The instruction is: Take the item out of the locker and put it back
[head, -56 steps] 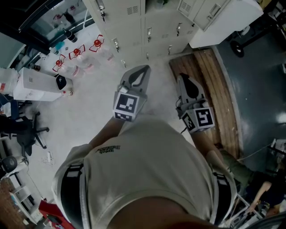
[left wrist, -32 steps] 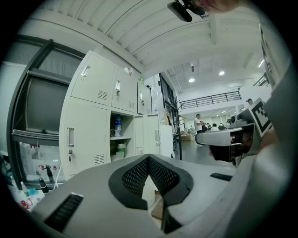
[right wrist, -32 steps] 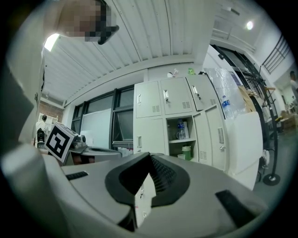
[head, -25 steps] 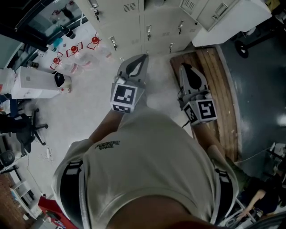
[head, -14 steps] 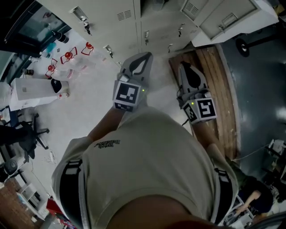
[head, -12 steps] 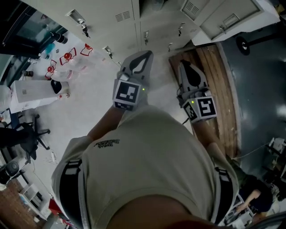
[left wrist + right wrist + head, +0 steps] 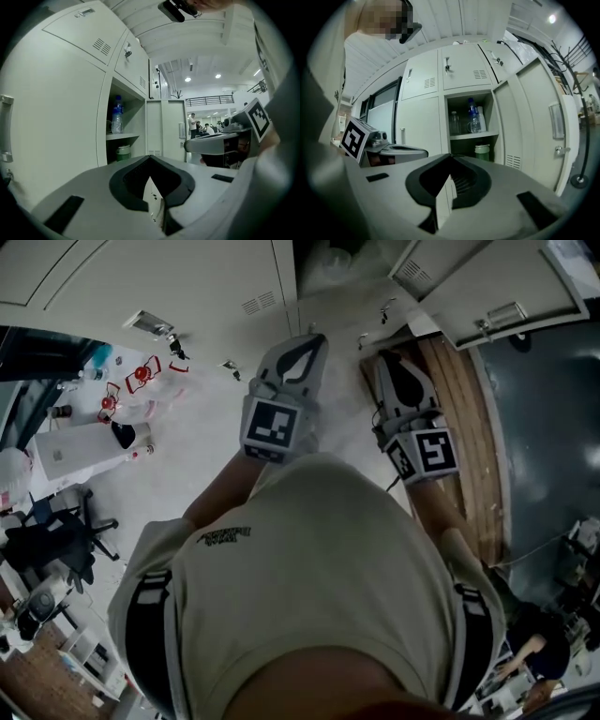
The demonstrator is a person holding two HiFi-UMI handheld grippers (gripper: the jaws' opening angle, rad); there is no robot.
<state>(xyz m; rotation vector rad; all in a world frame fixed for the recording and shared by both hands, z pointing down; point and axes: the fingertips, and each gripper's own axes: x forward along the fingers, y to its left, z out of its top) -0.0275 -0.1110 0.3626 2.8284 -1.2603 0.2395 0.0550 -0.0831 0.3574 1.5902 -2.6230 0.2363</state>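
Note:
An open locker compartment (image 7: pixel 471 124) shows in both gripper views. Its upper shelf holds a water bottle with a blue cap (image 7: pixel 474 116) beside a clear bottle (image 7: pixel 454 123). Below the shelf stands a green-lidded jar (image 7: pixel 482 151). The left gripper view shows the same blue-capped bottle (image 7: pixel 117 116) and green-lidded jar (image 7: pixel 123 152). My left gripper (image 7: pixel 314 339) and right gripper (image 7: pixel 385 356) are held side by side in front of me, pointing at the lockers. Both are shut with nothing between the jaws, and both are still short of the compartment.
The compartment's door (image 7: pixel 534 129) stands open to the right. Shut locker doors (image 7: pixel 51 108) fill the left. A wooden platform (image 7: pixel 469 427) lies on the floor at the right. A white box (image 7: pixel 80 446), an office chair (image 7: pixel 56 540) and red-marked items (image 7: pixel 141 376) sit off to the left.
Both grippers and the person have moved toward the lockers, which now sit closer and larger at the top of the head view. Both pairs of jaws stay closed.

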